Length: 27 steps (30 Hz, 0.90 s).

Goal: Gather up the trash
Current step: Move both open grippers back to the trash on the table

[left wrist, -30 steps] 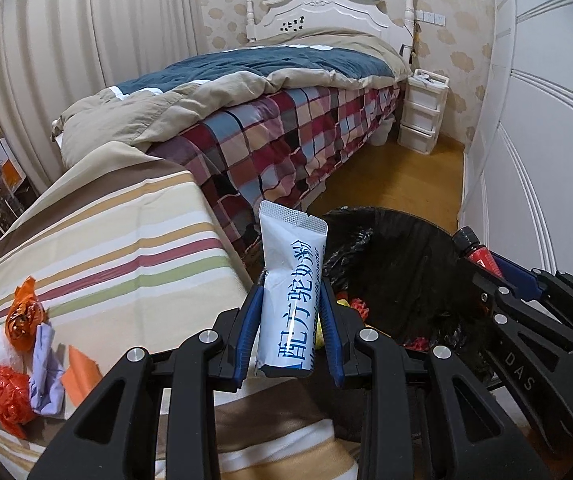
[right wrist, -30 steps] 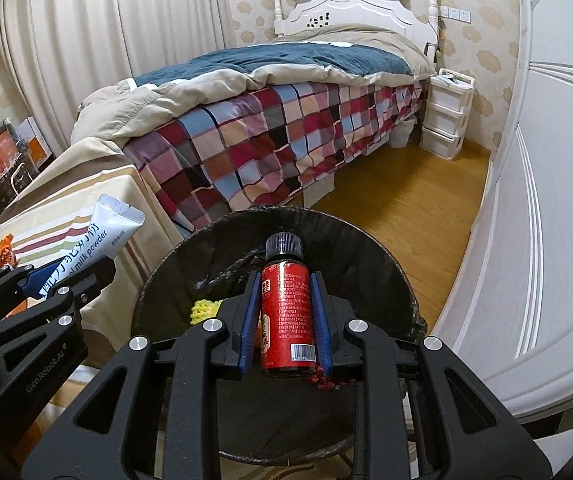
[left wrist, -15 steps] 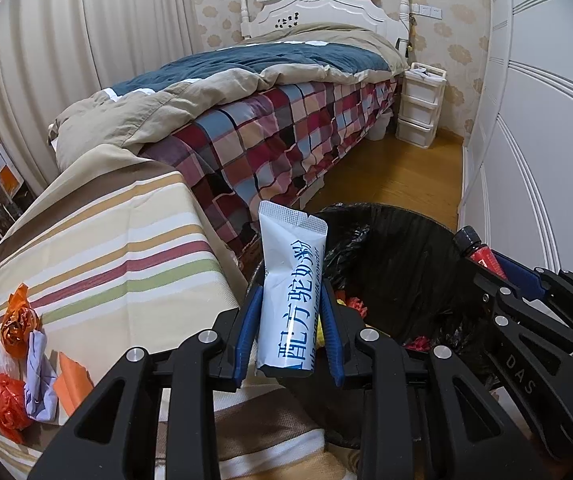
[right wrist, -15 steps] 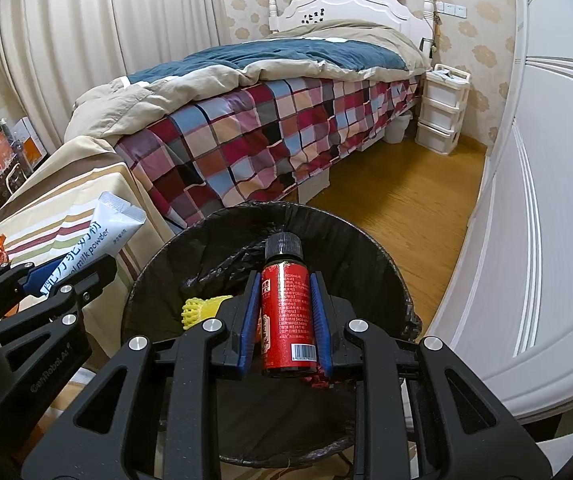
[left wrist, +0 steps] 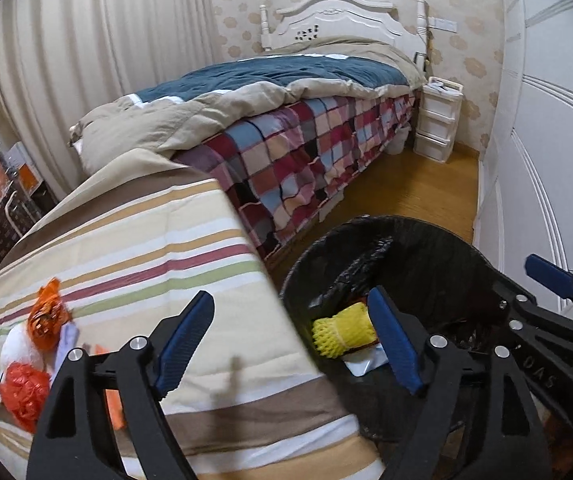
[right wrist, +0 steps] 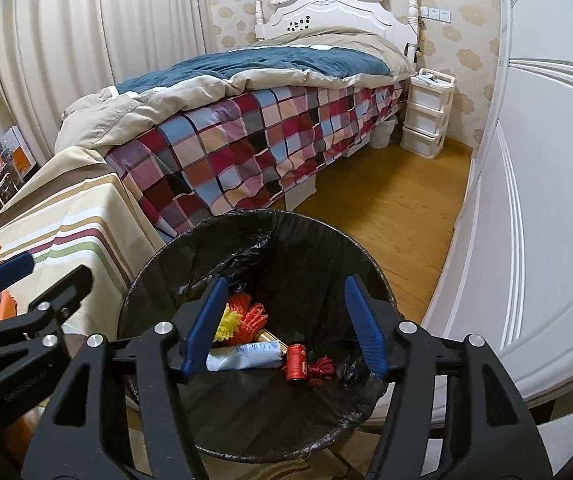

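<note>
1. Far left, on the striped table (left wrist: 190, 240): 1 loose pile of trash (left wrist: 34, 344) (orange and red wrappers, a white wad, a pale scrap) lay uncollected near the table's left edge.
2. Left claw (left wrist: 290, 344): jaws were opening, nothing between the blue pads. It hung over the table's right edge and the rim of the bin.
3. Centre, black-lined bin (right wrist: 190, 256) stood on the floor, tight against the table. Inside it lay a white sachet (right wrist: 242, 360), a small red bottle (right wrist: 295, 362), yellow foam netting (left wrist: 342, 330) and orange netting (right wrist: 248, 314), plus a red scrap beside the bottle.
4. Right claw (right wrist: 282, 328): jaws were opening too, empty, directly above the bin's mouth. The bottle and sachet rested on the bin floor below it.
5. Judgement: this drop looked done; the table pile remained.
6. Risk A: the 2 claws sat close together above the bin. A swing of the left claw back toward the pile could knock the right one.
7. Risk B: the wrappers looked light and crumpled. A pinch on 1 could drag its neighbours off the table's edge onto the floor.
8. Risk C: the bin liner was slack. A low pass could snag its rim and pull it inward.
</note>
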Each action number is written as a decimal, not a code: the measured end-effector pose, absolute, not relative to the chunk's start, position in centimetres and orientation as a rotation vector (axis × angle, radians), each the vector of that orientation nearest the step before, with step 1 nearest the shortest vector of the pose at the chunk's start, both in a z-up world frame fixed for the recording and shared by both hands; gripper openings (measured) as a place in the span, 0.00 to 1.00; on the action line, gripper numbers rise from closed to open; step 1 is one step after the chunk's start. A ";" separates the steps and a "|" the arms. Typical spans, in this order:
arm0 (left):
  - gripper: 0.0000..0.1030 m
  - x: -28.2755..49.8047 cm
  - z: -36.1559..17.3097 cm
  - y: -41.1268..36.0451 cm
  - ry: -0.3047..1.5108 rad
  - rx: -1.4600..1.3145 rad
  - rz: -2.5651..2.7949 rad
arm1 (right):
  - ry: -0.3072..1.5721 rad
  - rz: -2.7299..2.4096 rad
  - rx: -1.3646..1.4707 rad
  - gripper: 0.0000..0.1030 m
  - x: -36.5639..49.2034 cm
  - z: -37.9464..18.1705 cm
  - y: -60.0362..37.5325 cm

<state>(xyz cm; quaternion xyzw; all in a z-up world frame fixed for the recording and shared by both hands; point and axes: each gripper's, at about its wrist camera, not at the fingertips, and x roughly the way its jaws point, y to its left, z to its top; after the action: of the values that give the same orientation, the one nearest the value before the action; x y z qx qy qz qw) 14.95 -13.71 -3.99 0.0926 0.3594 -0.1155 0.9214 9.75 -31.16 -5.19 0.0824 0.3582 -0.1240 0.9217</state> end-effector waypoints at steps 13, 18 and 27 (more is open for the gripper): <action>0.81 11.3 -3.8 -5.0 0.721 0.164 -0.044 | 0.750 -0.108 0.178 0.70 8.8 -4.2 -24.4; 0.81 10.3 -3.9 -0.4 0.735 0.125 0.058 | 0.761 -0.024 0.163 0.70 8.6 -4.1 -20.5; 0.81 8.4 -5.0 5.6 0.782 0.056 0.153 | 0.815 0.104 0.075 0.72 8.9 -4.8 -13.1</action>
<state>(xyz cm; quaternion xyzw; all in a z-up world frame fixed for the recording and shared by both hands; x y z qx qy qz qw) 8.37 5.62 -5.00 0.0274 0.3809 0.0747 0.9212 8.88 -13.06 -4.79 0.0363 0.3959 0.0504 0.9162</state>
